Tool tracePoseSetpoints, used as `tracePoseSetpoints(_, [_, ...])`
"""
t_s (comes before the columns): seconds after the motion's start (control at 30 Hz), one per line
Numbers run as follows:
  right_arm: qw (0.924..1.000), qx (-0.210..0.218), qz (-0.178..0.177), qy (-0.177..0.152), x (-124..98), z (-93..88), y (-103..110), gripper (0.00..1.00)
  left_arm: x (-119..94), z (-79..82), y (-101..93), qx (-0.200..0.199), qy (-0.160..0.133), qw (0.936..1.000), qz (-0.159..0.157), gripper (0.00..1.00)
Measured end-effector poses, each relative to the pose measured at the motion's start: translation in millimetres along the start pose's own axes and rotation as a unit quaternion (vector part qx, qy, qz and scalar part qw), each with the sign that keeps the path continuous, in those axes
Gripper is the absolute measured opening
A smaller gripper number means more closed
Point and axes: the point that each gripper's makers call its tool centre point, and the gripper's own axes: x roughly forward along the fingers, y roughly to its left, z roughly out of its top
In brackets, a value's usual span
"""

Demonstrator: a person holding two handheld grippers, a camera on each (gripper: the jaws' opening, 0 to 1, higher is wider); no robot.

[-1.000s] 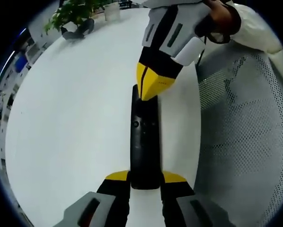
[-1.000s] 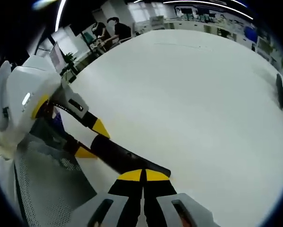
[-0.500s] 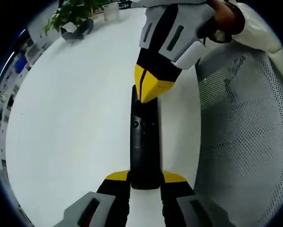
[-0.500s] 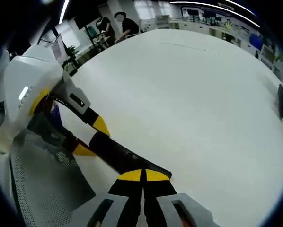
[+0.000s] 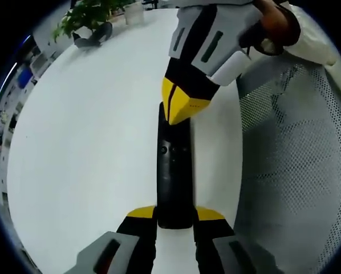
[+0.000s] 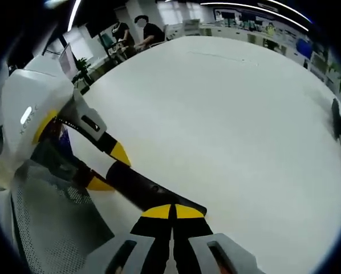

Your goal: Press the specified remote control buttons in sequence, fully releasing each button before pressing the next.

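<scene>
Between left fingers: remote control (image 5: 174,171) clamped at its near end by left gripper (image 5: 175,216), long body running forward from the tips, held above the table.
On remote's far end: right gripper (image 5: 181,108), yellow tips pressed together, bearing on the upper face near the top buttons.
Right gripper's own view: fingertips closed (image 6: 171,212), touching the remote's end.
Progress: mid-press, judging by contact; which button, and how many remain, cannot be told.
Left to do: lift off fully, then next button.
Surface: plain white table (image 6: 227,125).
Room: potted plant (image 5: 88,14) far beyond the tips; mesh chair (image 5: 290,171) beside; office desks and people behind.
</scene>
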Motion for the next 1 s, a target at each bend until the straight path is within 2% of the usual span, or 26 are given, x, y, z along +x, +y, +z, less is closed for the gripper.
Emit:
tracePoseSetpoints(0.13, [0.9999,0.015,0.006,0.003,-0.8,0.1,-0.7,0.0,0.2,-0.1,-0.3,0.0,-0.005,1.0,0.001,0.22])
tracePoseSetpoints(0.37, [0.9997,0.013,0.009,0.018,-1.2,0.2,-0.2,0.0,0.1,0.1,-0.2,0.002,-0.006,1.0,0.003,0.22])
tracePoseSetpoints(0.83, [0.9997,0.019,0.004,0.014,-0.4,2.5,-3.4,0.0,0.1,0.5,0.0,0.001,-0.004,1.0,0.003,0.22])
tracePoseSetpoints(1.0, [0.9998,0.017,0.013,0.007,1.9,8.5,2.7,0.0,0.0,0.5,0.1,-0.001,-0.006,1.0,0.003,0.22])
